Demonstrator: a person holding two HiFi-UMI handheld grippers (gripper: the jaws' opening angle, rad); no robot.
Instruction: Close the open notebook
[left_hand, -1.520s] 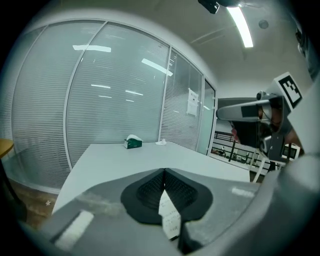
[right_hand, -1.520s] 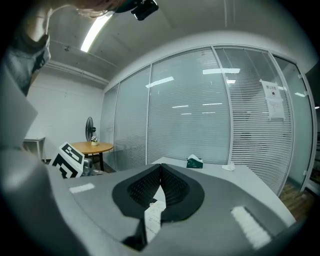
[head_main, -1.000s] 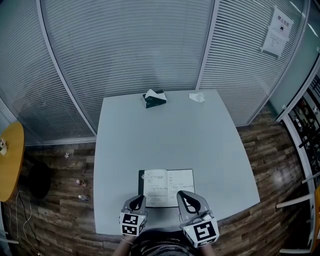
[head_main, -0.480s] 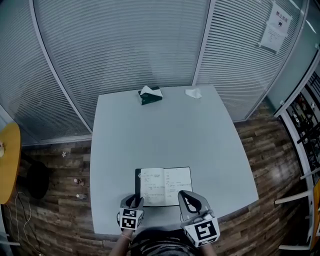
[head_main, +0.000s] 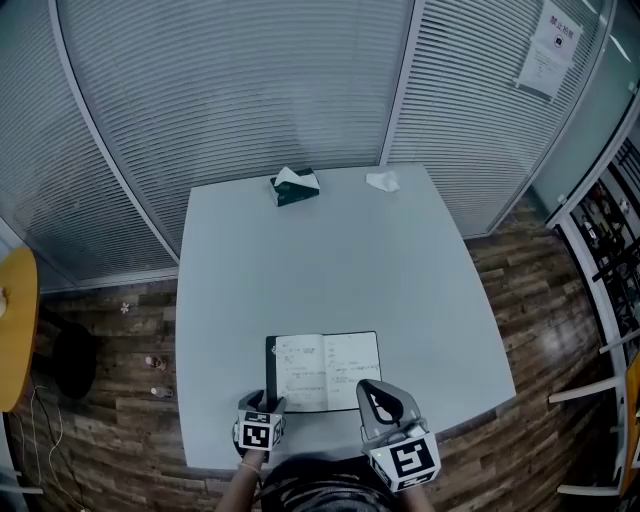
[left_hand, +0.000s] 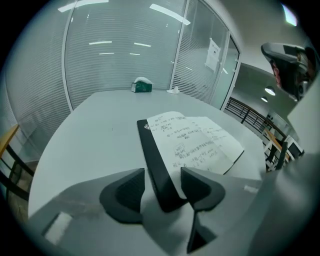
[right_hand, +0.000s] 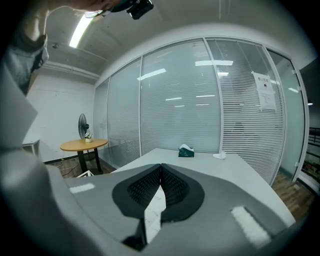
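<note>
An open notebook (head_main: 323, 372) lies flat near the table's front edge, with handwritten white pages (left_hand: 197, 142) and a black cover (left_hand: 154, 157) showing along its left side. My left gripper (head_main: 266, 400) points down at the notebook's near left corner. Its jaws have just been opening and now stand wide; in the left gripper view (left_hand: 162, 187) the cover's near corner lies between the fingers (left_hand: 125, 192), and the pads do not press on it. My right gripper (head_main: 368, 388) hovers over the near right part of the notebook, shut (right_hand: 161, 167) on nothing.
The grey table (head_main: 300, 270) carries a green tissue box (head_main: 294, 186) and a crumpled white paper (head_main: 382, 181) at its far edge. Glass walls with blinds stand behind. A round wooden table (head_main: 12, 330) is on the left, over wood flooring.
My left gripper has sunk toward the notebook's near left corner and tipped further down. The right gripper has stayed nearly still. The notebook has not moved.
</note>
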